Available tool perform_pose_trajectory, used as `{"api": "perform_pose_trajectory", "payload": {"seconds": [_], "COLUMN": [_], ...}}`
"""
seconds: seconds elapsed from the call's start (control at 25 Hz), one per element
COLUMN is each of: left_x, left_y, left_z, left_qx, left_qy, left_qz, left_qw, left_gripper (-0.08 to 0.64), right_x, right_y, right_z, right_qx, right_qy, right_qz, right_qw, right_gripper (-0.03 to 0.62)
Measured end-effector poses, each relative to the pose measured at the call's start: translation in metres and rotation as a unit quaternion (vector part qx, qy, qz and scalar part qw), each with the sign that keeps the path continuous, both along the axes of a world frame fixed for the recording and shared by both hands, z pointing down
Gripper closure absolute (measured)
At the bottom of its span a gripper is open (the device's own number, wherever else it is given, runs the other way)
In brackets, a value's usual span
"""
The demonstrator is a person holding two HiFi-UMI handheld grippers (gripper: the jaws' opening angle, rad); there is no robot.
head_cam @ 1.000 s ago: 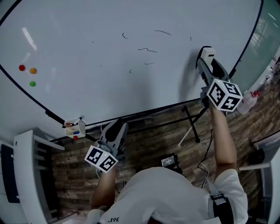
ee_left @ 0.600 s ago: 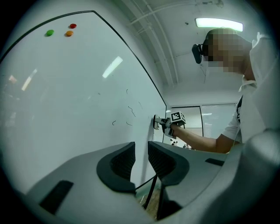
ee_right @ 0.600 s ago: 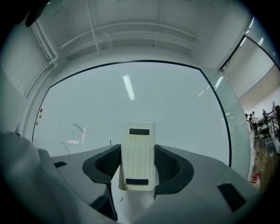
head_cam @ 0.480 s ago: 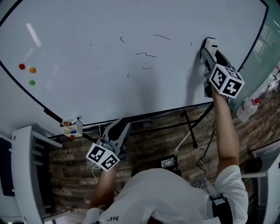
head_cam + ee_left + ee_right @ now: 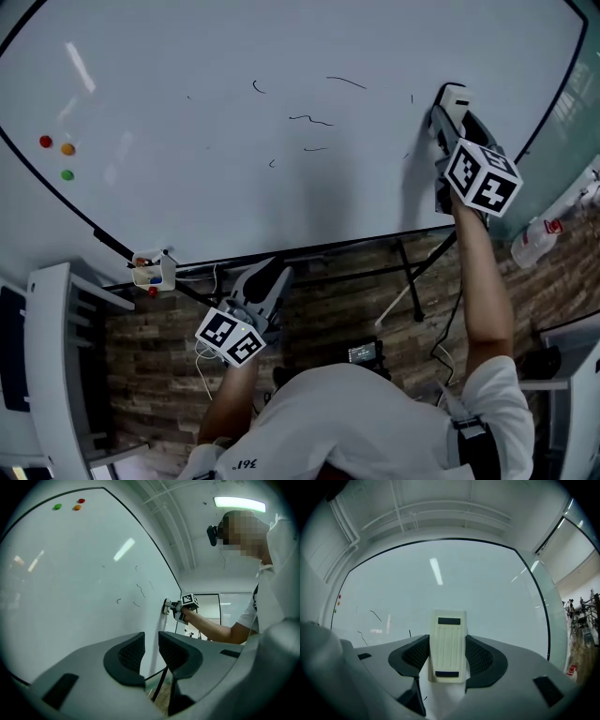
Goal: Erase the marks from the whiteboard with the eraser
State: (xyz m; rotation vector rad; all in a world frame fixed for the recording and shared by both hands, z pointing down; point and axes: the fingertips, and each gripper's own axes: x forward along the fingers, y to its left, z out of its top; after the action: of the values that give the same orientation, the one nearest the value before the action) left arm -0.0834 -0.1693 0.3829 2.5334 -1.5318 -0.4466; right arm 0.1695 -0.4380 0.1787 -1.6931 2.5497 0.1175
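Right gripper (image 5: 448, 657) clamps the eraser (image 5: 448, 641), its face against the whiteboard (image 5: 487, 597) hidden; left gripper (image 5: 151, 651) slightly apart, empty

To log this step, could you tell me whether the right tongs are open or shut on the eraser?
Shut: the right tongs clamp the eraser, both jaws against its long sides in the right gripper view.

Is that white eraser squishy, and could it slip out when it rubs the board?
Probably not squishy: the eraser shows straight edges though the right gripper is clamped on its sides. It looks like light plastic. The jaws' textured pads should hold it, and the glossy whiteboard likely lets it glide.
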Motion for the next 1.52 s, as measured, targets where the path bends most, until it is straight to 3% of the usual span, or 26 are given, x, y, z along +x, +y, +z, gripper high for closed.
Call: {"api": "perform_pose_trajectory", "payload": {"seconds": [0.24, 0.44, 1.52], "left_x": [-0.030, -0.052, -0.080], "left_y": [0.007, 0.009, 0.029], "left_z": [0.002, -0.001, 0.003], "left_qx": [-0.006, -0.001, 0.000], "left_qy": [-0.012, -0.012, -0.006], "left_qz": [0.015, 0.021, 0.070], "left_qw": [0.9998, 0.9997, 0.9975], "left_gripper": [0.477, 0.477, 0.477], "right_x": [-0.007, -0.048, -0.136], "right_y": [0.003, 0.017, 0.052], "right_z": [-0.001, -0.005, -0.016], "right_qx": [-0.008, -0.003, -0.026], "right_qy": [-0.014, 0.007, 0.012], "right_qz": [0.024, 0.011, 0.025], "right_qw": [1.000, 1.000, 0.999], "right_gripper": [0.336, 0.336, 0.336]}}
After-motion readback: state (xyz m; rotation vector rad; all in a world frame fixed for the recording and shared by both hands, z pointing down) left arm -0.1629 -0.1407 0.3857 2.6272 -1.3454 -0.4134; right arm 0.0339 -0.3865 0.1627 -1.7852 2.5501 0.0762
